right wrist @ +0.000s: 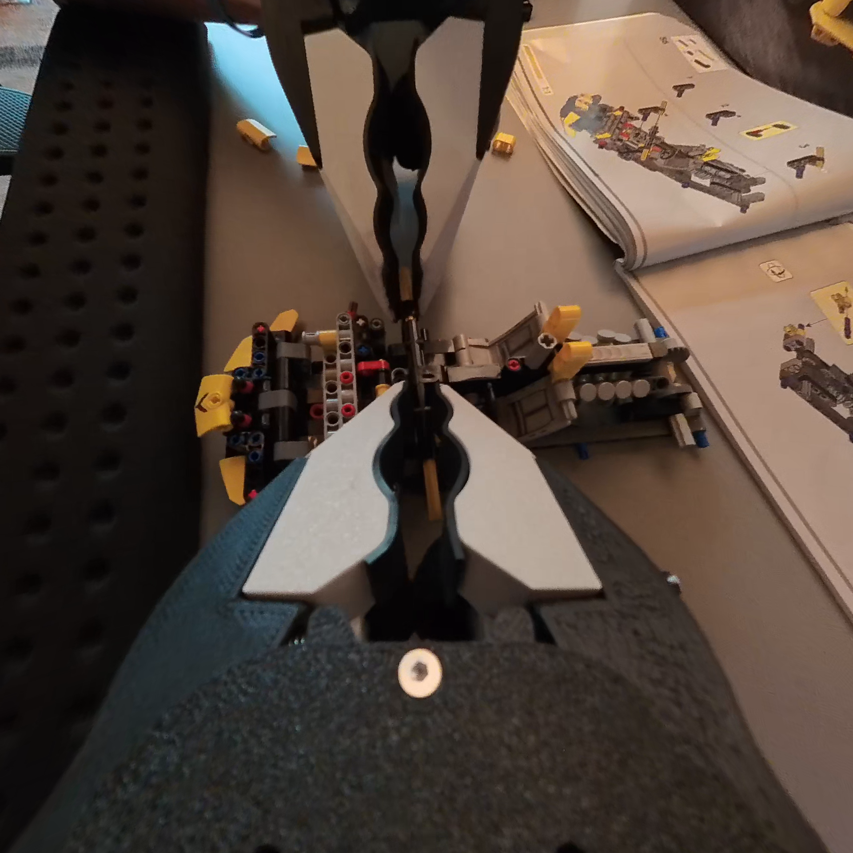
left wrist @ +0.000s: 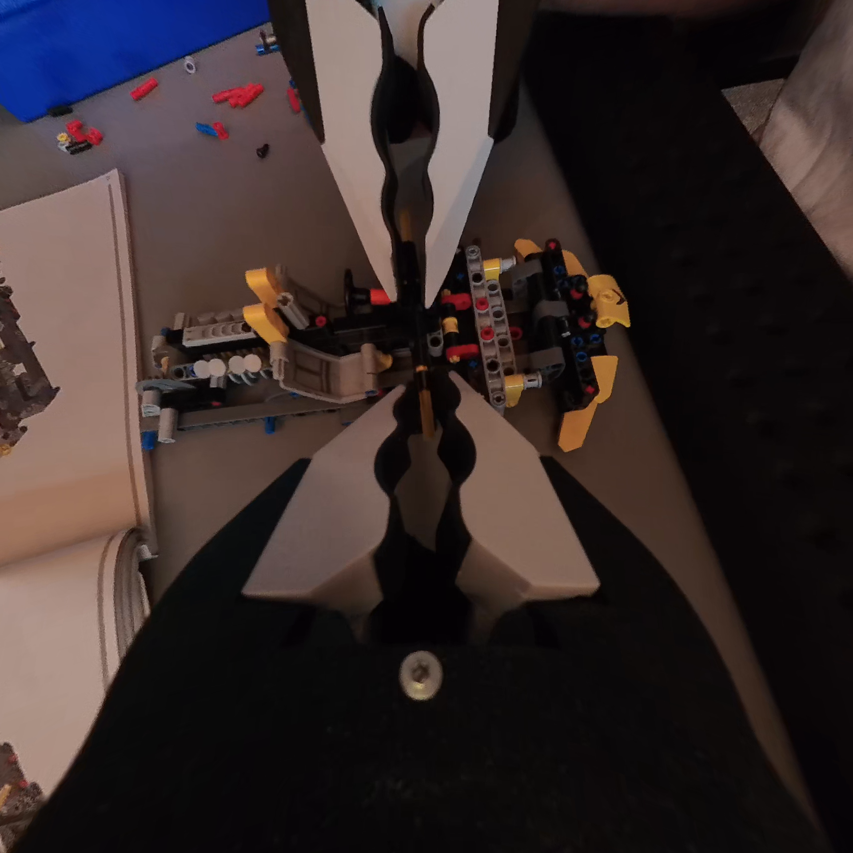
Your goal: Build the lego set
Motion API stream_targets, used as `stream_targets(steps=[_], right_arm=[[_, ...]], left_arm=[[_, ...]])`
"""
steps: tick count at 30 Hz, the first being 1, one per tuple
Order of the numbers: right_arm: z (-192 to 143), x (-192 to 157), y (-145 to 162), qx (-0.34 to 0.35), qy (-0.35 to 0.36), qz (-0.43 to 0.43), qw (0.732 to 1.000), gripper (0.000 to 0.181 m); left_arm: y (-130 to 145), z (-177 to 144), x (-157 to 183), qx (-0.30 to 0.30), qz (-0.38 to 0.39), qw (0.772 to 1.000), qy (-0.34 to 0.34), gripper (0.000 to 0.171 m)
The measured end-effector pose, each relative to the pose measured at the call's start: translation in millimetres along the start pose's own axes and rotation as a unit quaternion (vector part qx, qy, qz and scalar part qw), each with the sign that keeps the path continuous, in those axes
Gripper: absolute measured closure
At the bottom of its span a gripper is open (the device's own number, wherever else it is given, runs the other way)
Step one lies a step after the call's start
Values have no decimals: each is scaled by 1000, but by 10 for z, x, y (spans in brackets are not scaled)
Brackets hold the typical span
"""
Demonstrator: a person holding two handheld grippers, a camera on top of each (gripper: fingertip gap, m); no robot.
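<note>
A part-built Lego model [left wrist: 323, 369] in black, grey and yellow lies on the table; it also shows in the right wrist view [right wrist: 531, 406]. A thin black axle piece with yellow ends [left wrist: 428, 415] is held across the model's middle, and it also shows in the right wrist view [right wrist: 432, 489]. My left gripper [left wrist: 427, 381] is shut on one end of it. My right gripper [right wrist: 420, 385] is shut on the other end. The two grippers face each other tip to tip: the right one [left wrist: 411, 300] comes in from the top, as does the left one [right wrist: 411, 314] in the right wrist view.
An open instruction booklet [right wrist: 692, 138] lies beside the model, also seen in the left wrist view [left wrist: 60, 323]. Loose red pieces [left wrist: 237, 94] lie near a blue bin [left wrist: 92, 46]. Small yellow pieces [right wrist: 256, 131] lie behind. A dark perforated surface [right wrist: 92, 277] borders the table edge. There is about 4 centimeters between the tips of the two grippers.
</note>
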State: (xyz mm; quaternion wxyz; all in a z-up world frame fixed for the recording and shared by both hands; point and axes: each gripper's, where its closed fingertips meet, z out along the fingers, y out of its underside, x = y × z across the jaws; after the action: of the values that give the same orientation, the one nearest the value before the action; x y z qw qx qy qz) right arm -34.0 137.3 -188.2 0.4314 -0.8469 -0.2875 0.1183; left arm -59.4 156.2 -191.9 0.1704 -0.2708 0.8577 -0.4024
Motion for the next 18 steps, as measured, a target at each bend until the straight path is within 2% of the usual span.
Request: stream_targets(steps=[6,10,18], right_arm=[[-9,-6,3,20,-18,4,1000,174],[1,-6,-5,22,-18,5,1000,174],[9,-1,-12,19,-14,17,1000,174]], left_arm=[[-6,-35,5,-1,-19,1000,16,168],[106,-167,5,-2,-40,999,9,170],[115,-168,-21,-10,-8,1000,-9,170]])
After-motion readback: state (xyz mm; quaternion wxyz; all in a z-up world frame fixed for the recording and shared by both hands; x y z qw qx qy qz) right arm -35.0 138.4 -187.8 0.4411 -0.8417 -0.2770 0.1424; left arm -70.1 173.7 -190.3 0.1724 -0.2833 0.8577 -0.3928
